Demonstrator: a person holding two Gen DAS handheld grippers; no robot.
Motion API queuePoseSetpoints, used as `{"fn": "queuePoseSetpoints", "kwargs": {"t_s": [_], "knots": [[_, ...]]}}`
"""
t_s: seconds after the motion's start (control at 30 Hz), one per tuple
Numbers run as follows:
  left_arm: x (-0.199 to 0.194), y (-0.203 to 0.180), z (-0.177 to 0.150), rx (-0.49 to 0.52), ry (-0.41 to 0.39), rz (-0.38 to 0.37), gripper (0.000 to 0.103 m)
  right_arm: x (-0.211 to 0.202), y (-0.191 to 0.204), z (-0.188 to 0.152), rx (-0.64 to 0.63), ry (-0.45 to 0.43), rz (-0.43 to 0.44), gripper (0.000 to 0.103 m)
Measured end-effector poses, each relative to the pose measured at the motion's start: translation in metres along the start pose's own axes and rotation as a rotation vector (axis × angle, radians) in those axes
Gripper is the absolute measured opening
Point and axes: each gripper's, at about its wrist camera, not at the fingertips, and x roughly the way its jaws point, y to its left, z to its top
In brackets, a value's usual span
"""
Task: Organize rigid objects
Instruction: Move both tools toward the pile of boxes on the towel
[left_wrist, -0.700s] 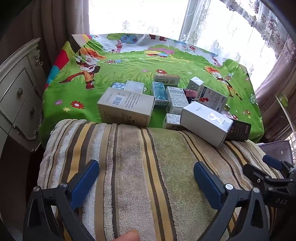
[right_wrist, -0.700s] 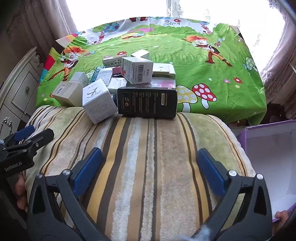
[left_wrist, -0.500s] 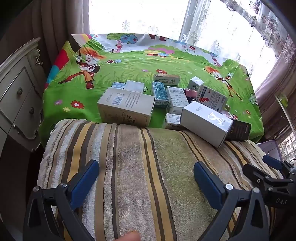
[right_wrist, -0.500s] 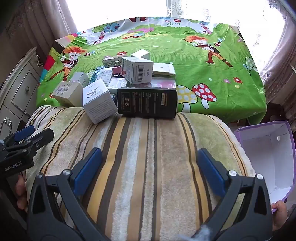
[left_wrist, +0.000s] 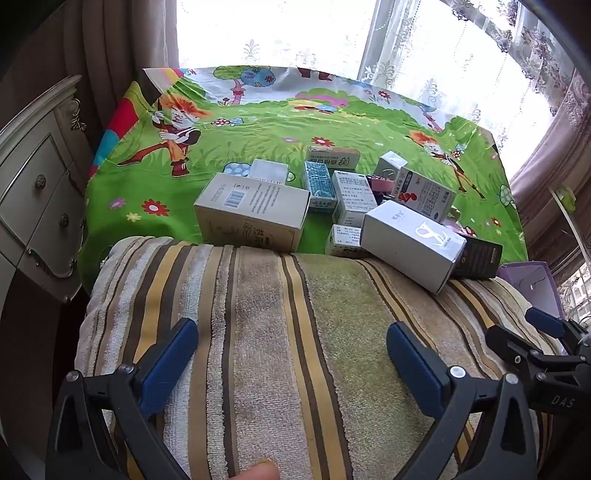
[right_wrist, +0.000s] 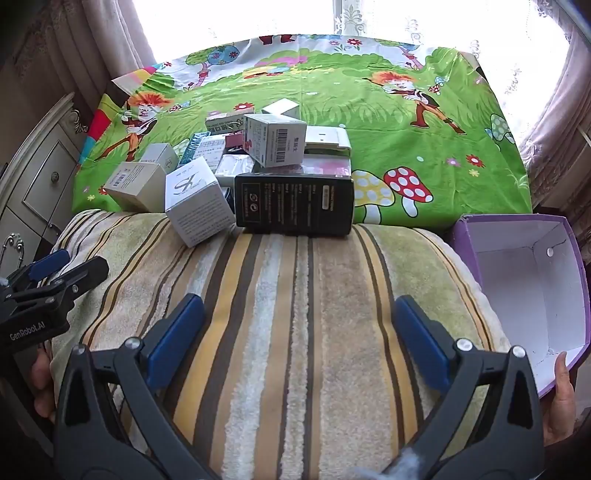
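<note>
Room: bright window with lace curtains at the back, a cream dresser (left_wrist: 35, 192) off to the far left of the striped towel (left_wrist: 295, 350)

Surface: table under a loud green cartoon cloth (right_wrist: 369, 122), with the striped towel laid over its near part

Landmark: the towel, pretty much everything sits relative to it

Box pile (left_wrist: 343, 206): bunch of small cartons clustered on the green cloth just past the towel's far edge, some stacked or leaning on each other

Beige box (left_wrist: 251, 212): barcode on top, touching the towel's far edge on the left of the pile

White box (left_wrist: 412, 242): tilted, one end resting on the towel's far edge, the other leaning up on the pile

Black box (right_wrist: 295, 205): lying on its side along the towel's far edge, just beside the white box

Purple box (right_wrist: 532, 291): open top, white inside, empty, off the towel's right side, a person's fingers (right_wrist: 561, 387) on its near rim

Left gripper (left_wrist: 291, 362): jaws spread wide over the towel's near part, nothing between them, tilted down at the towel

Right gripper (right_wrist: 299, 343): same deal, jaws wide apart above the towel, holding nothing

Both grippers: side by side, well short of the pile
</note>
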Motion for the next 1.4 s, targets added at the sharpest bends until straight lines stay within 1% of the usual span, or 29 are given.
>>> {"fn": "queuePoseSetpoints", "kwargs": {"t_s": [0.27, 0.5, 0.63, 0.93, 1.07, 1.3, 1.4], "knots": [[0.0, 0.002, 0.001, -0.012, 0.002, -0.005, 0.103, 0.0, -0.001, 0.0, 0.0, 0.0, 0.003, 0.103], [-0.002, 0.008, 0.002, -0.045, 0.002, -0.039, 0.103, 0.001, 0.0, 0.001, -0.006, 0.005, 0.001, 0.103], [0.0, 0.006, 0.002, -0.036, 0.005, -0.033, 0.103, 0.001, -0.001, 0.0, 0.0, 0.001, 0.006, 0.103], [-0.005, 0.018, 0.001, -0.101, -0.03, -0.123, 0.103, 0.001, -0.001, 0.001, 0.002, -0.001, 0.007, 0.103], [-0.007, 0.023, 0.001, -0.13, -0.044, -0.161, 0.103, 0.0, -0.002, -0.001, 0.002, -0.018, 0.012, 0.103], [-0.01, 0.03, 0.001, -0.188, -0.075, -0.256, 0.103, 0.003, -0.001, 0.0, -0.001, -0.018, 0.009, 0.103], [-0.011, 0.029, 0.001, -0.187, -0.082, -0.277, 0.103, 0.005, 0.001, 0.001, -0.012, -0.014, -0.003, 0.103]]}}
